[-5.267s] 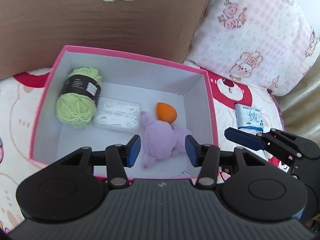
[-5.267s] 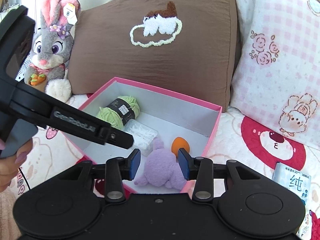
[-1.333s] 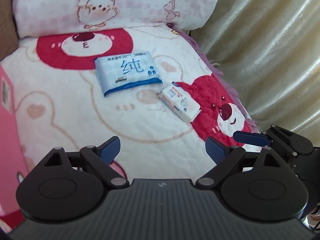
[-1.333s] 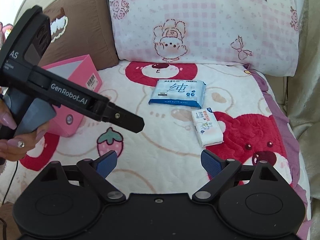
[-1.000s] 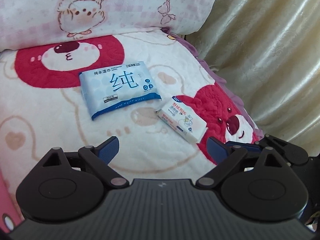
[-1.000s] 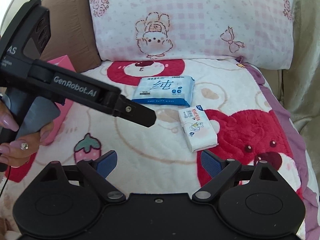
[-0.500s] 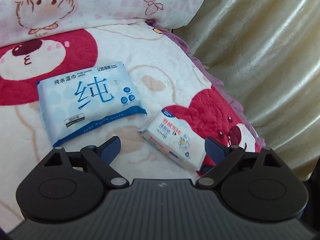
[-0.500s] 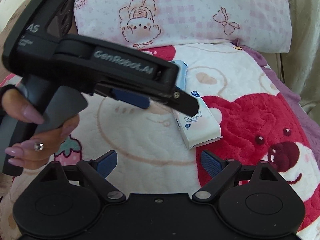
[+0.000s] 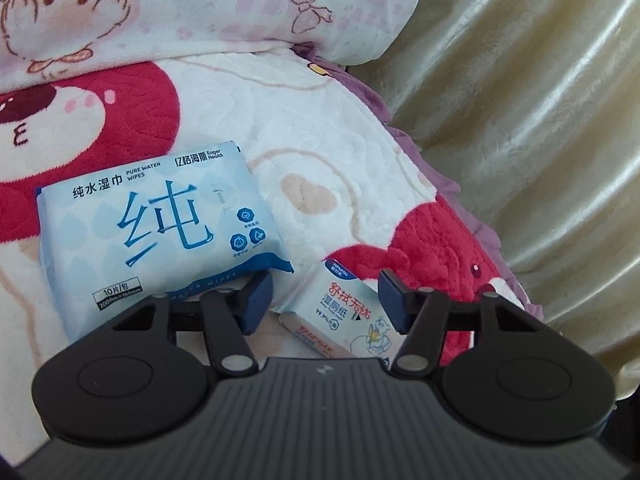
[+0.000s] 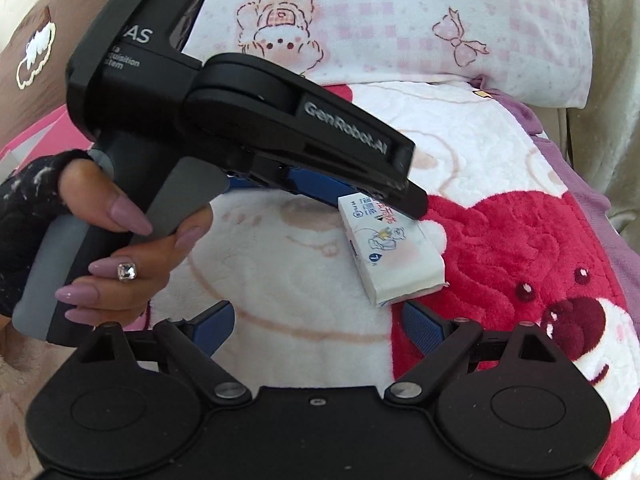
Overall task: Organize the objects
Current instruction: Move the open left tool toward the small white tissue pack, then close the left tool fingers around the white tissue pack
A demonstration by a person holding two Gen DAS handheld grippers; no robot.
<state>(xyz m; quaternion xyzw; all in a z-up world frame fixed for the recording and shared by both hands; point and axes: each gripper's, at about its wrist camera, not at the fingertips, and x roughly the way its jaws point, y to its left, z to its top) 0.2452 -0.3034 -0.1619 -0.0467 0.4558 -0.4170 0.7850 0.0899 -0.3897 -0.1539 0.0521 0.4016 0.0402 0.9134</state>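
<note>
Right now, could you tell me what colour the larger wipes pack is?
Pale blue with a darker blue bottom band; the wipes pack shows best in the left wrist view.

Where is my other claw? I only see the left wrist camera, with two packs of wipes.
Observer: The right claw hangs wide open, just short of the near end of the small white pack.
Child: Has my left claw got that pack yet?
Observer: Not quite. The left claw has just been closing with the pack between its jaws. From the right wrist camera, one finger seems to touch the pack's far end.
Child: Who's holding my claw?
Observer: A hand with long pink nails and a ring grips its handle.
</note>
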